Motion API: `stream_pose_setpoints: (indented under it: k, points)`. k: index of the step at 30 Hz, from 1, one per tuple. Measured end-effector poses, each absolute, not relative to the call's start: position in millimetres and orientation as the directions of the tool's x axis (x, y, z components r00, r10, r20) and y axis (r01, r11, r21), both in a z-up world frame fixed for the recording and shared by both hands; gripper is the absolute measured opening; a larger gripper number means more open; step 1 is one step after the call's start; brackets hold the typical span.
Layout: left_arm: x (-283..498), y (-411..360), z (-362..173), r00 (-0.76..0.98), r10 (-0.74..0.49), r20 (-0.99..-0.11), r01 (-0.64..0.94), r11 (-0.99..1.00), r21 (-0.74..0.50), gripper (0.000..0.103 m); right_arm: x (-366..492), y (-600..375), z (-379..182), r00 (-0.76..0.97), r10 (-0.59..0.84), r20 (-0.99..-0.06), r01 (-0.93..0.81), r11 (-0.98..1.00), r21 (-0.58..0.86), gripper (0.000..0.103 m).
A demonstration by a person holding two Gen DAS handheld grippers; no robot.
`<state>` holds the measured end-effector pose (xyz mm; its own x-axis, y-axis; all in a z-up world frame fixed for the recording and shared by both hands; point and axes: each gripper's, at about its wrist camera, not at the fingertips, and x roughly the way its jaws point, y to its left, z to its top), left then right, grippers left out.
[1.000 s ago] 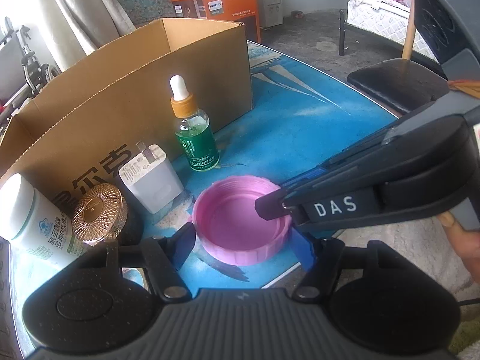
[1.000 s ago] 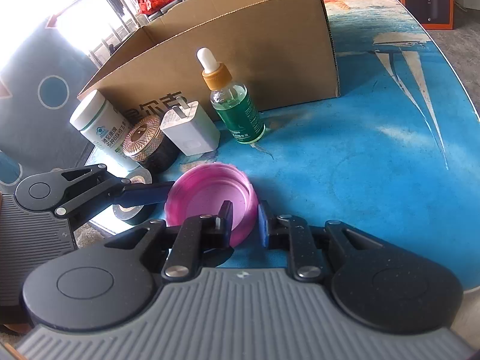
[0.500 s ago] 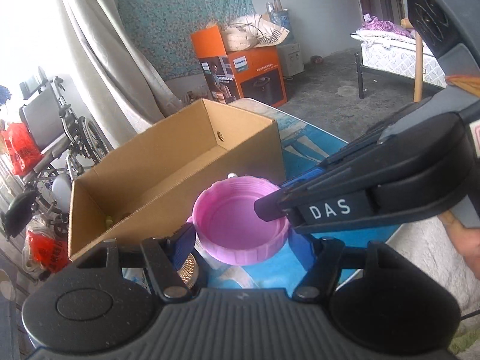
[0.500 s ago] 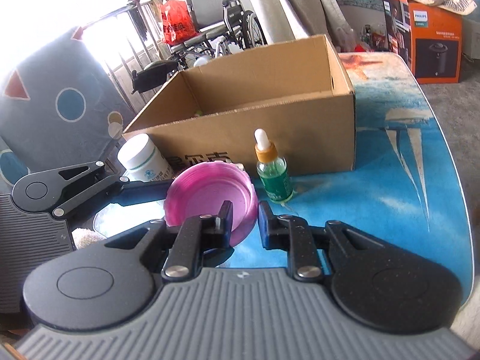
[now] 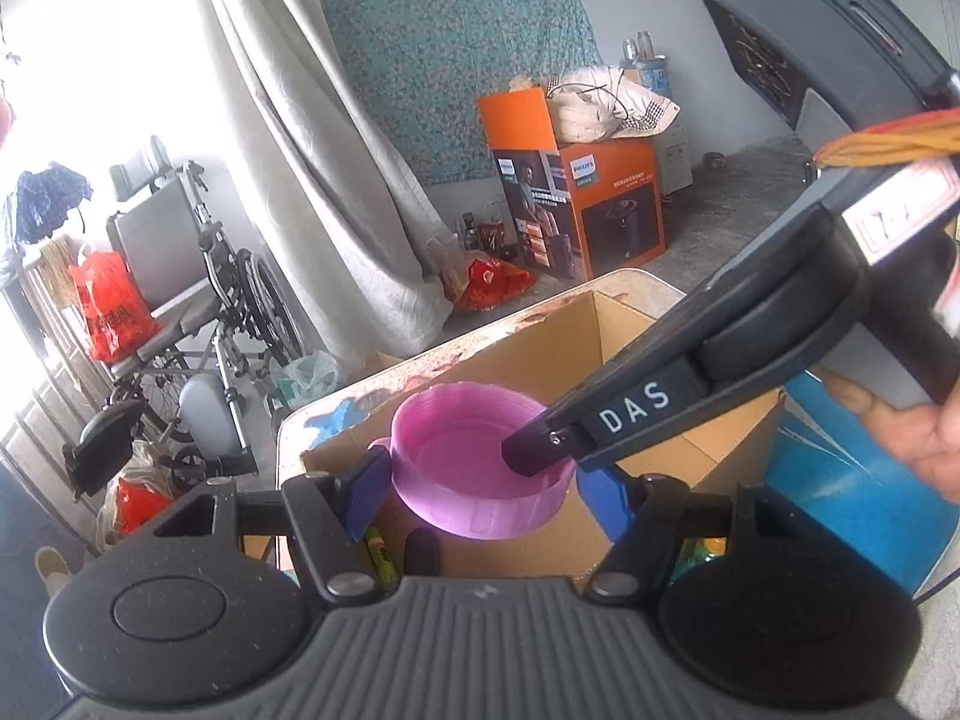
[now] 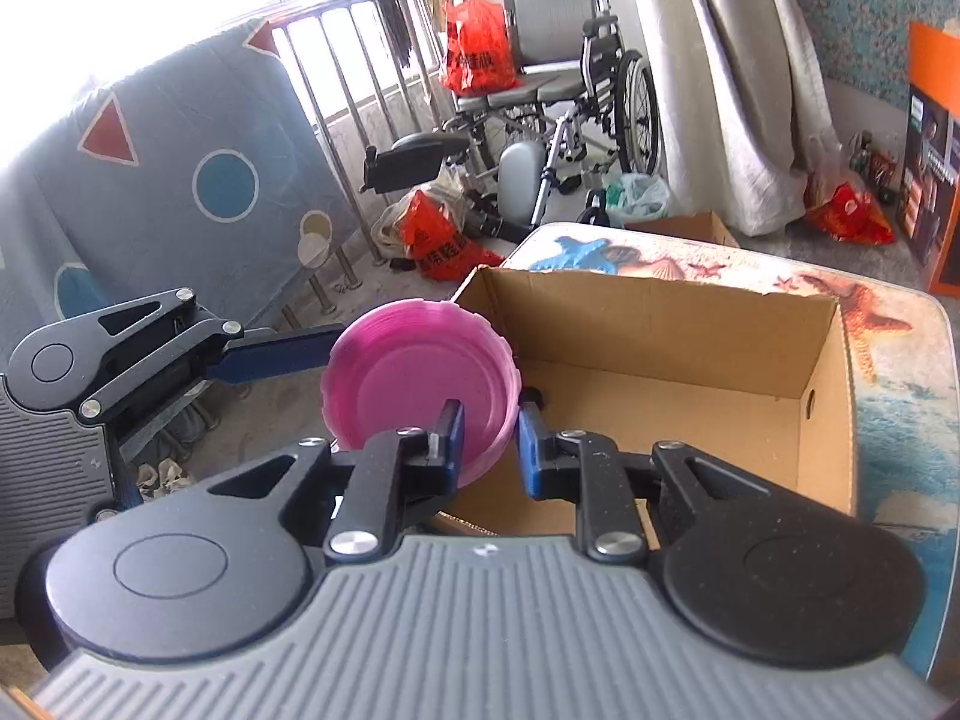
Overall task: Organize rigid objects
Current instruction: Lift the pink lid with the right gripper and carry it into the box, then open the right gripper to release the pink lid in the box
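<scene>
Pink lid (image 5: pixel 474 468): round, shallow, translucent plastic, ribbed outer wall, open side up, smooth flat floor inside. It hung in the air over the near-left corner of the cardboard box (image 6: pixel 660 384), clear of the tabletop (image 6: pixel 900 420).

Right claw (image 6: pixel 489 441): pressed nearly together, pinching the lid's rim, one blue pad inside the wall and one outside. In the left wrist view its black arm marked DAS reached into the lid from the right, a hand (image 5: pixel 912 438) behind it.

Left claw (image 5: pixel 480 498): spread to the lid's full width, blue pads flanking it on either side; the left pad looked to touch the wall, but whether the right one pressed I could not tell.

Box: plain brown corrugated card, top open, flaps cut off unevenly along the far edge, small round hole in the right wall. Tabletop: glossy blue print with starfish and shells, rounded corners.
</scene>
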<state>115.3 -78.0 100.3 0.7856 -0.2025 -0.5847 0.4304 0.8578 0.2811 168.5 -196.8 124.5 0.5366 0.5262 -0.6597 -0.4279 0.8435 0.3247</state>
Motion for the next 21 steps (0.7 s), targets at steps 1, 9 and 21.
stream_pose_setpoints:
  k: [1, 9, 21]
  points:
    - [129, -74, 96, 0.763, -0.204, -0.613, 0.438, 0.862, 0.257, 0.069, 184, -195, 120, 0.498, 0.539, -0.679, -0.418, 0.836, 0.356, 0.019]
    - [194, -40, 44, 0.577, -0.224, -0.785, 0.471, 0.877, 0.096, 0.069, 265, -179, 54, 0.241, 0.538, -0.808, -0.312, 0.831, 0.460, 0.019]
    - [212, -27, 12, 0.455, -0.221, -0.863, 0.484, 0.874, 0.031, 0.073, 295, -156, -24, -0.056, 0.568, -0.821, -0.231, 0.793, 0.564, 0.019]
